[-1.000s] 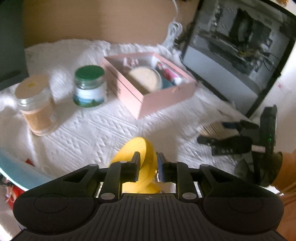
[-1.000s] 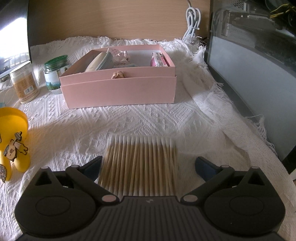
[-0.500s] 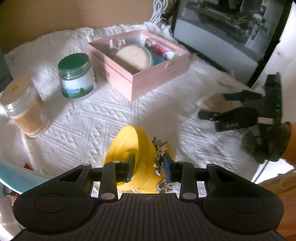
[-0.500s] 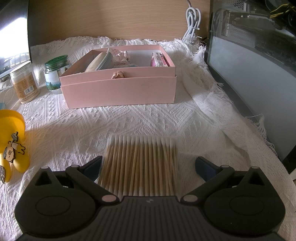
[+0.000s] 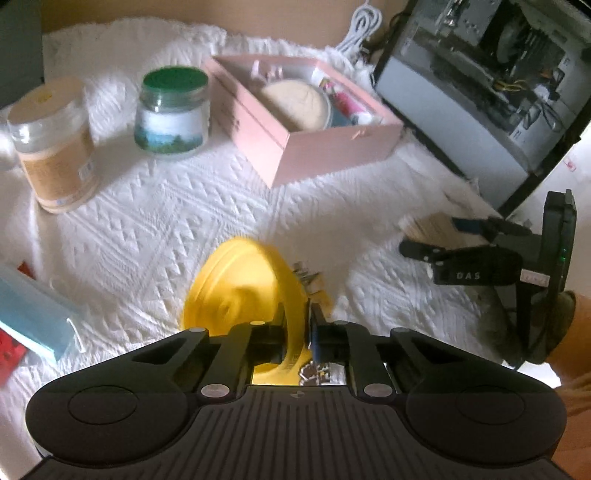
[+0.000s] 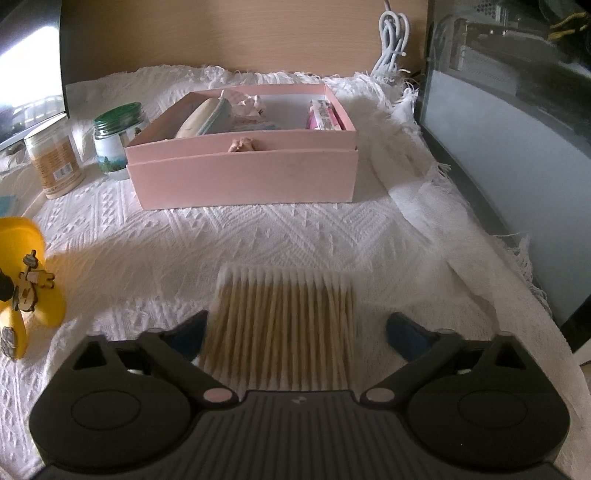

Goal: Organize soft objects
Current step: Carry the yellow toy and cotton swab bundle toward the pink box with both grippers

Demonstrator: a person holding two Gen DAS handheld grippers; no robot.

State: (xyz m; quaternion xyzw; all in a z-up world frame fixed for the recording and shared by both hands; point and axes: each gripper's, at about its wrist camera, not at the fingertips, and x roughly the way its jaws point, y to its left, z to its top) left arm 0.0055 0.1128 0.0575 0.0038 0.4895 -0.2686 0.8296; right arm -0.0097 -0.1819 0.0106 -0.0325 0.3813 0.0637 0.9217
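My left gripper is shut on the rim of a yellow soft band with small charms, held just above the white cloth; it also shows at the left edge of the right wrist view. My right gripper is open, its fingers either side of a flat pack of cotton swabs lying on the cloth; the pack shows in the left wrist view too. A pink open box holding a powder puff and small items stands beyond.
A green-lidded jar and a tan-lidded jar stand left of the box. A blue packet lies at the left edge. A computer case borders the right side. A white cable hangs at the back.
The left gripper has closed tighter on the yellow band and shifted with it, changing its view angle. The right gripper and the swab pack have not moved.
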